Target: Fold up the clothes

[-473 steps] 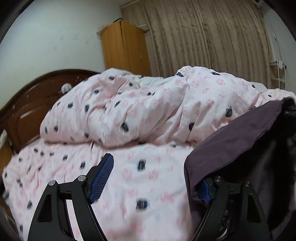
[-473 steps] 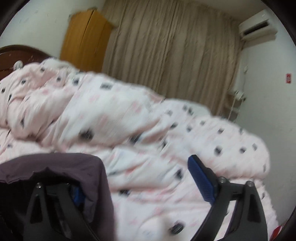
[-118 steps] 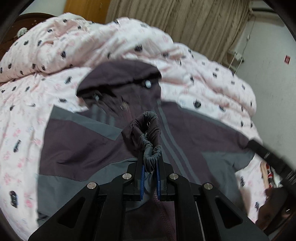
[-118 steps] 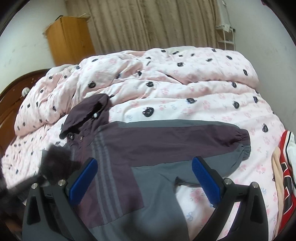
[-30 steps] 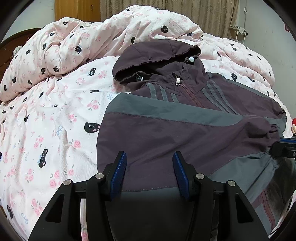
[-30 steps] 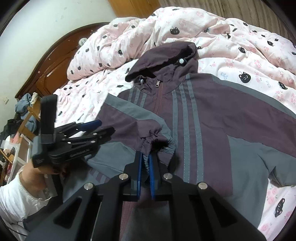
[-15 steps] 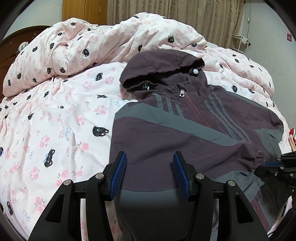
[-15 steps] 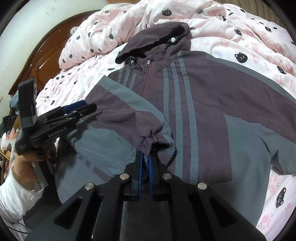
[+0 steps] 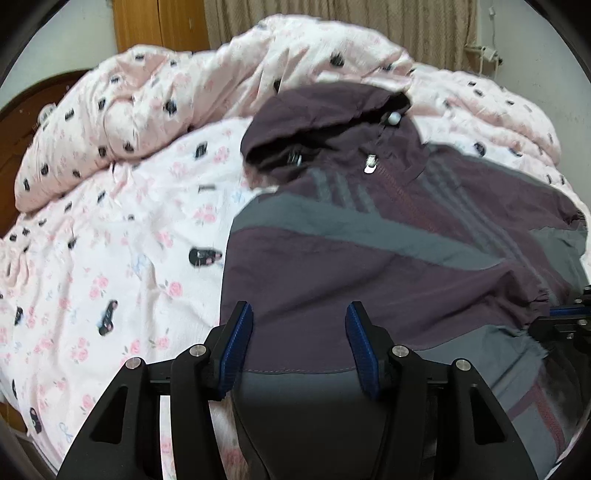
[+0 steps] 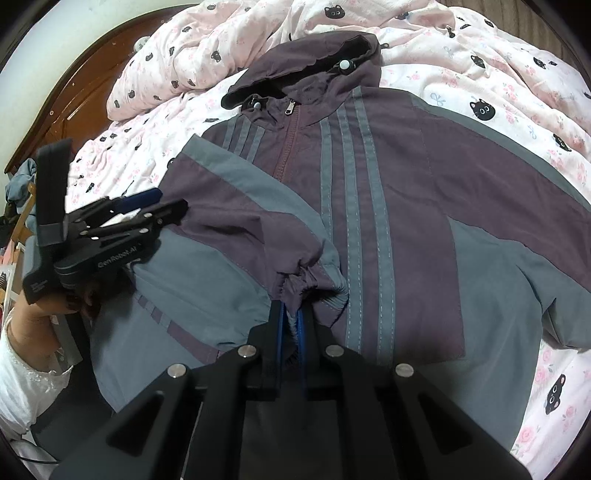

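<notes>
We saw a purple and grey hooded zip-up windbreaker jacket (image 10: 388,206) lying front-up and spread across a bed covered with a pink sheet printed with black cat faces and roses (image 9: 110,266). Its hood (image 10: 306,55) pointed toward a bunched pink duvet in the same print (image 9: 147,110) that was heaped near the dark wooden headboard (image 10: 70,96).

In our right hand, the right hand-held gripper (image 10: 290,325) was closed tight on the gathered elastic cuff of one purple sleeve (image 10: 310,286). That sleeve lay folded across the jacket's front, its cuff resting just beside the three grey stripes (image 10: 351,206) that run down the chest, with the blue pads pinching the fabric between them.

In our left hand, the left hand-held gripper (image 9: 299,347) stood partly open and held nothing. From its own camera we saw its blue pads (image 9: 238,343) apart, above the near part of the folded sleeve and the grey panel under it; whether they touched the cloth we could not tell. From the right wrist view the same hand-held gripper (image 10: 166,206) appeared at the left edge of the jacket, carried by a hand (image 10: 55,299) with a white sleeve (image 10: 22,373) at the wrist.

The zipper pull (image 10: 290,107) sat closed at the collar. A tan curtain (image 9: 332,22) and an orange wooden wardrobe (image 9: 159,22) stood behind the bed.
</notes>
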